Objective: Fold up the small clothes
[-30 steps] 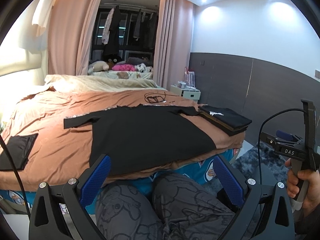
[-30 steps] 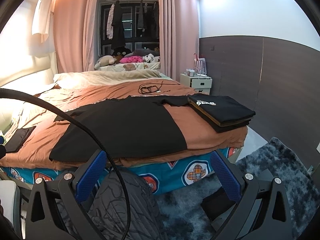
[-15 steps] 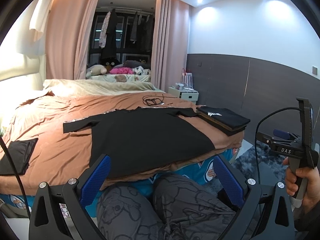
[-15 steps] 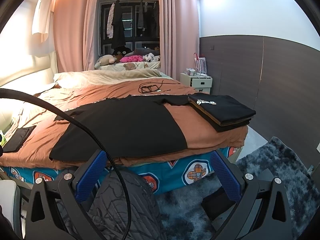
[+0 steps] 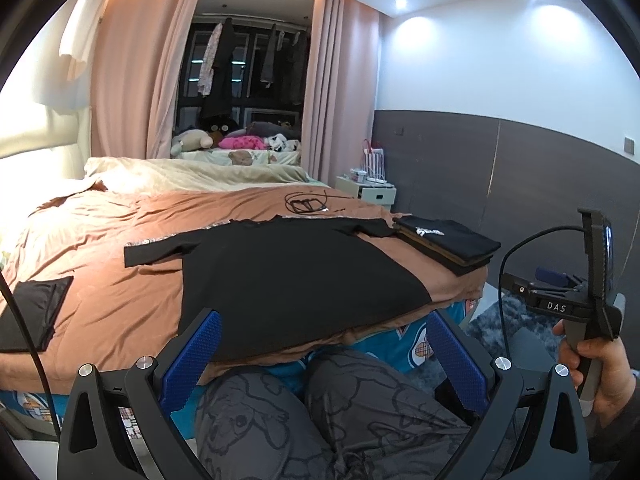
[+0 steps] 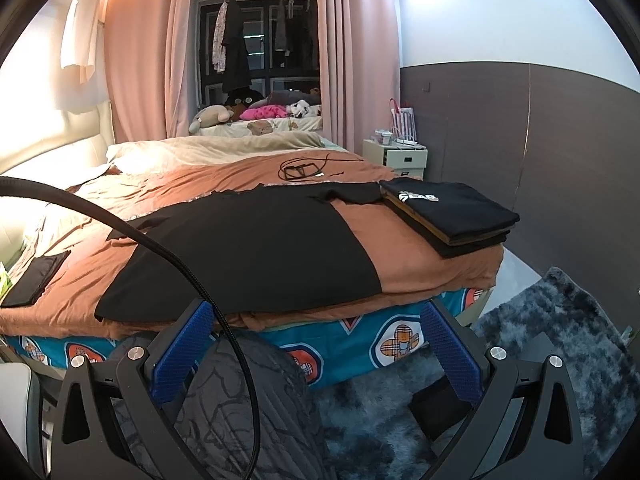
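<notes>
Little has changed over the last second: the left claw [image 5: 324,354] and right claw [image 6: 312,344] still hang wide and empty above the person's knees. The black shirt [image 5: 288,272] lies flat on the bed [image 5: 120,312], unfolded, beside the folded stack [image 6: 448,212].

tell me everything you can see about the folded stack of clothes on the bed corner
The folded stack sits on the brown bedspread at the near right corner of the bed. It holds several neatly squared garments: a black top piece with a small white print, a tan layer showing at the edges, and dark layers beneath. The right sleeve of the spread black shirt reaches its far edge. Neither gripper touches it.
</notes>
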Demonstrator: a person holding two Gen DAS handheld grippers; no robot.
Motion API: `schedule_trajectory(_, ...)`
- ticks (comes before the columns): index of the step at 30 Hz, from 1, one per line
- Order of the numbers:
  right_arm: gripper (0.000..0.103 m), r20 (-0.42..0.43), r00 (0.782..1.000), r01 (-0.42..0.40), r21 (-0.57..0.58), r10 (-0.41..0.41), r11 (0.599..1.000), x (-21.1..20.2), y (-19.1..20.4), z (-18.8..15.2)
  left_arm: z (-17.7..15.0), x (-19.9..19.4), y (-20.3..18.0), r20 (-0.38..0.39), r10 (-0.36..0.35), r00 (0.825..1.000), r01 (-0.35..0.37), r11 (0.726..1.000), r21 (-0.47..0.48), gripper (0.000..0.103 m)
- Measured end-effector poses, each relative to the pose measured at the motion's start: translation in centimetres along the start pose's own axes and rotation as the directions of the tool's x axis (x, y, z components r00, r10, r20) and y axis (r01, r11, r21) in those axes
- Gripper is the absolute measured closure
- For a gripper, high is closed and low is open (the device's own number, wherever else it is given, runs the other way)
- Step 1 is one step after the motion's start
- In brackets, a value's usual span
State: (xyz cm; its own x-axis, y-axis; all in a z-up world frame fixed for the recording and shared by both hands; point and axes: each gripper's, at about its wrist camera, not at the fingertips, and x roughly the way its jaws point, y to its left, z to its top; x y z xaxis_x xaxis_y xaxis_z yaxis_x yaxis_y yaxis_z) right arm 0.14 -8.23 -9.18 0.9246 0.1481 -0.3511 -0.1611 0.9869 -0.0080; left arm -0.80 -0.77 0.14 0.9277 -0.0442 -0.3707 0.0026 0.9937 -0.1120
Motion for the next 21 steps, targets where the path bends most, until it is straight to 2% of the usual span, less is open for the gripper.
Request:
schedule_trajectory(15,0.0,0.017,0.999,-0.032,-0.014,0.032,0.999,6.8,0.1,2.1,2.7,4.8,4.8,-0.016,0.071,0.997,-0.072,0.996,-0.048,0.001)
schedule_trajectory(21,0.0,-0.018,0.999,-0.031,0.023,0.032,0.999,10.2,0.1,2.9,4.4,7.6,7.1,-0.046,0.097,0.994,-0.099,0.993,-0.064,0.001)
